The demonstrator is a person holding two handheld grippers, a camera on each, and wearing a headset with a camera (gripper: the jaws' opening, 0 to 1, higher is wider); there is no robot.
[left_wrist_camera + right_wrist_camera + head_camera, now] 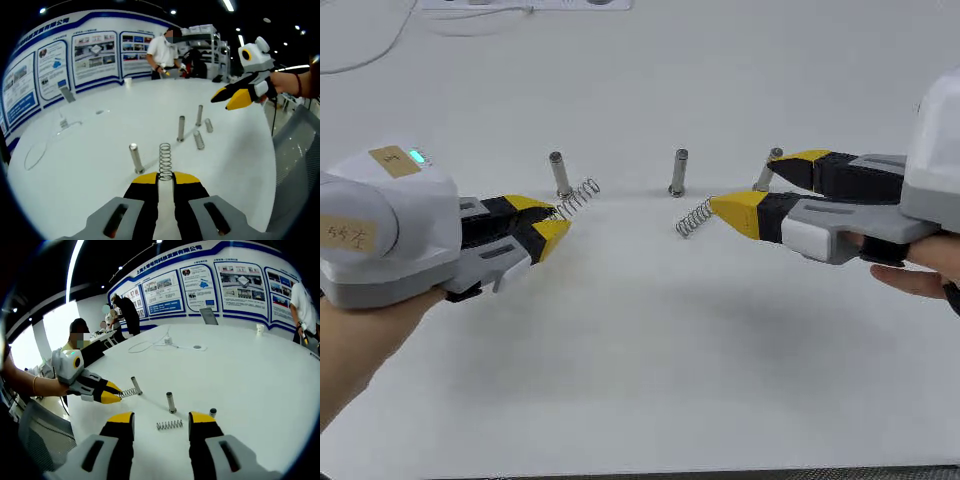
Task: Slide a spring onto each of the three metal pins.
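Currently my left gripper (165,176) clamps one spring (165,159) by its end, lower centre, beside a pin (135,157); my right gripper (161,418) stands wide open over a second spring (169,425). Light, bendy: I'd grip one end

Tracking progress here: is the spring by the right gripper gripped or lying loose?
Lying loose: the spring rests flat on the table between the right gripper's wide-open jaws, unclamped.

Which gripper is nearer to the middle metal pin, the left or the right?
Right. The right gripper, open, is just short of the middle pin, slightly to its right. The left gripper, shut on a spring, is beside the left pin, farther off.
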